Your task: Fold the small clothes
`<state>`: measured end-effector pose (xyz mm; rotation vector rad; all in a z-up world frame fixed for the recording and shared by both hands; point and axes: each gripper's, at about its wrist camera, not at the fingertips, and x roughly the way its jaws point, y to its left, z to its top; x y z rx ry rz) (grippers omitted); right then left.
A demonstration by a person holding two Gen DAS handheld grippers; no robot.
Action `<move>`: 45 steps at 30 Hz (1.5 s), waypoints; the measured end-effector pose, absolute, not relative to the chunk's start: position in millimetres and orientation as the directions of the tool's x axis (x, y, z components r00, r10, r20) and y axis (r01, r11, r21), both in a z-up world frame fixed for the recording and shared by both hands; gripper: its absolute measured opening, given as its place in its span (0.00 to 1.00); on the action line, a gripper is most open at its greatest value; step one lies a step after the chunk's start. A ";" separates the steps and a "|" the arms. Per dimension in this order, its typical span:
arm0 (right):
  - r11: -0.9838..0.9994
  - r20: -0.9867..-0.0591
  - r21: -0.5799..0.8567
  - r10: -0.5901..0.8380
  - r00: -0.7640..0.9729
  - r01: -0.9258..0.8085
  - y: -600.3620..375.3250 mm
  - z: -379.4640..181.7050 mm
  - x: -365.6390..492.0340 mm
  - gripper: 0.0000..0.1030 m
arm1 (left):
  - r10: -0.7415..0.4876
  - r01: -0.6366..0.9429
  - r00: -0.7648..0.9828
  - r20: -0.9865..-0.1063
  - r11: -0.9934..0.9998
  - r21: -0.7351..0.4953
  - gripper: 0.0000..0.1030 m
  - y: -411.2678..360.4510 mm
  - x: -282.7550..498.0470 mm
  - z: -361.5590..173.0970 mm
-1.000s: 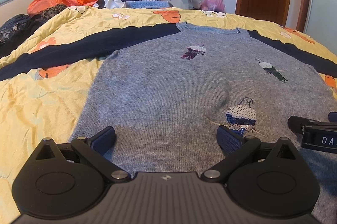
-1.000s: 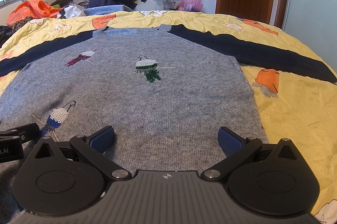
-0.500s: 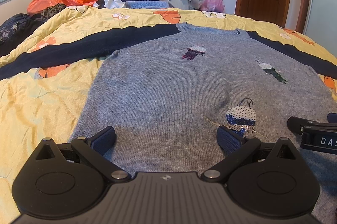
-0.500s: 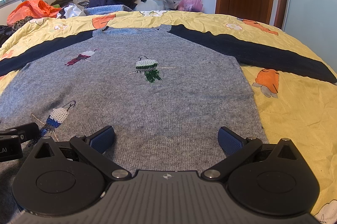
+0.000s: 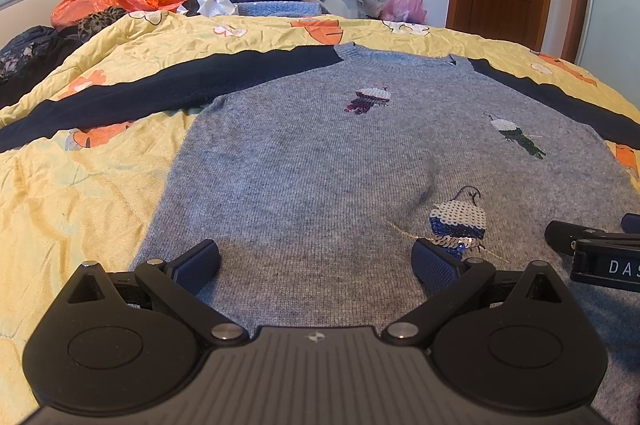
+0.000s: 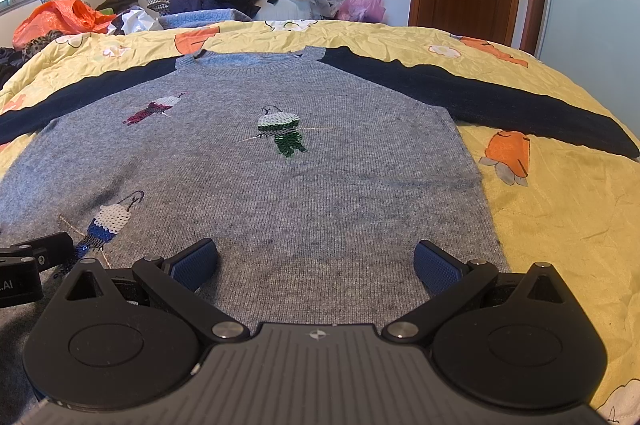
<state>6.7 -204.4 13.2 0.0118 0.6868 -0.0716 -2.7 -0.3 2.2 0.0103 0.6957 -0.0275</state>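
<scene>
Nothing has shifted over the last second. The grey sweater [image 5: 320,165] lies flat, face up on the yellow quilt [image 5: 80,193], navy sleeves spread left and right. My left gripper [image 5: 316,261] hovers over the near hem, fingers spread wide and empty; my right gripper [image 6: 316,259] does likewise farther right. I judge folding hasn't begun.

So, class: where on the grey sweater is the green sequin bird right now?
In the right wrist view the green sequin bird sits mid-chest on the grey sweater, below the collar, with the purple bird to its left.
</scene>
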 end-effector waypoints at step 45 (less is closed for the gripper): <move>0.445 -0.453 0.767 -0.136 0.881 0.463 -634.5 6.1 61.2 0.61 | -0.023 0.030 0.767 -0.641 1.000 0.000 1.00 0.1 -2.7 2.1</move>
